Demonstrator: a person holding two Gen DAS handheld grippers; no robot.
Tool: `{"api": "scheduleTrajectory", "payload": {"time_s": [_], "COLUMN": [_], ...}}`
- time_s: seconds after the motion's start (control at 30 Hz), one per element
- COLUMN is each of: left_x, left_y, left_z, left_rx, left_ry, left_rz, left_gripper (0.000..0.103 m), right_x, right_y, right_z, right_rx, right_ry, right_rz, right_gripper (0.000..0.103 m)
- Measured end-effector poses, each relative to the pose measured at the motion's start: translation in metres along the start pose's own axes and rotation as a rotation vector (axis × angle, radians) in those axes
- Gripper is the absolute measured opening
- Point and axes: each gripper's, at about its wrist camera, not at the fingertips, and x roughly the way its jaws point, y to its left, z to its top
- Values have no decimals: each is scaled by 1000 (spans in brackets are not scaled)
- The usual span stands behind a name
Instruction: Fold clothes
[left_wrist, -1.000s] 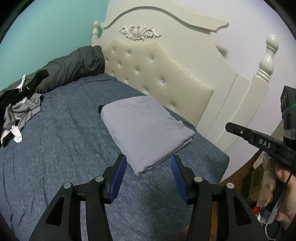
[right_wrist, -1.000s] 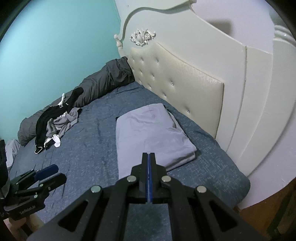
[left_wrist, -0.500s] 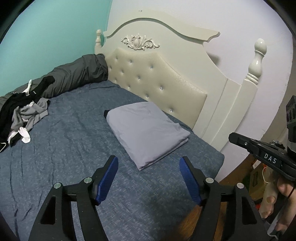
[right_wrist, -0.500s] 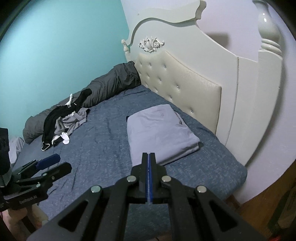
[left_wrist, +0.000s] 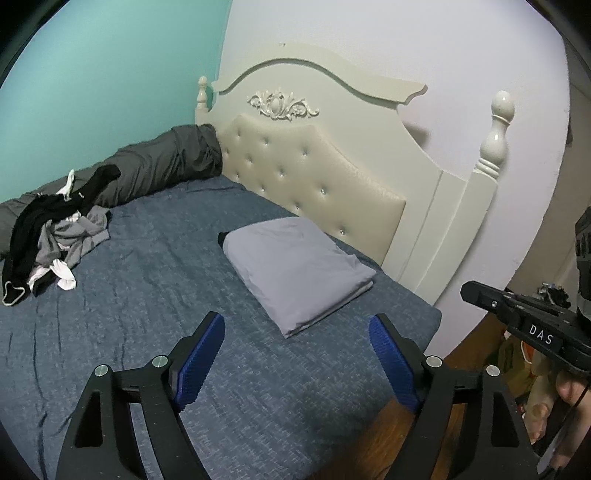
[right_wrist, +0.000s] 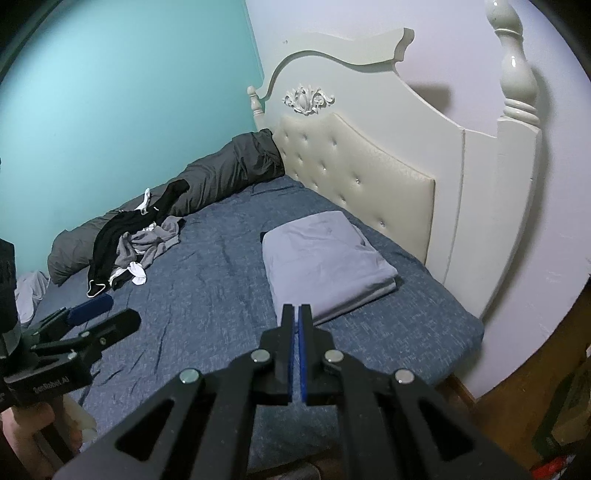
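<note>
With the folded lilac garment (left_wrist: 299, 269) lying finished on the bed (left_wrist: 147, 295), the left tool (left_wrist: 297, 350) is spreading empty while the right tool (right_wrist: 296, 332) is staying pressed together.

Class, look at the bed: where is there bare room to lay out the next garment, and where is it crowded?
Free: the wide blue bedspread between the folded lavender garment and the unfolded clothes pile, running to the near edge. Crowded: the far side, where the pile lies against the dark grey bolster by the teal wall, and the strip beside the headboard that the folded garment fills.
</note>
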Motion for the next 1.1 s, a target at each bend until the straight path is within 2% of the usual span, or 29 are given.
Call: {"api": "scheduleTrajectory", "payload": {"time_s": [0.17, 0.33, 0.5, 0.67, 0.73, 1.1], "left_x": [-11, -20, -27, -32, -35, -47], "left_y": [-1, -4, -5, -4, -3, 0], "left_z": [-4, -8, -11, -15, -16, -22], "left_rx": [8, 17, 18, 18, 18, 9], "left_ry": [-4, -12, -15, -21, -24, -30], "left_rz": [1, -4, -9, -7, -4, -9], "left_gripper": [85, 87, 90, 94, 98, 103], "right_x": [-13, -23, -34, -40, -42, -52], "right_y": [3, 2, 5, 7, 7, 13], "right_z": [-7, -13, -17, -21, -23, -34], "right_rx": [-1, 25, 16, 26, 38, 48], "right_ry": [-9, -14, -21, -23, -25, -58], "right_rz": [-16, -18, -30, -46, -47, -55], "right_gripper": [9, 31, 33, 45, 59, 97]}}
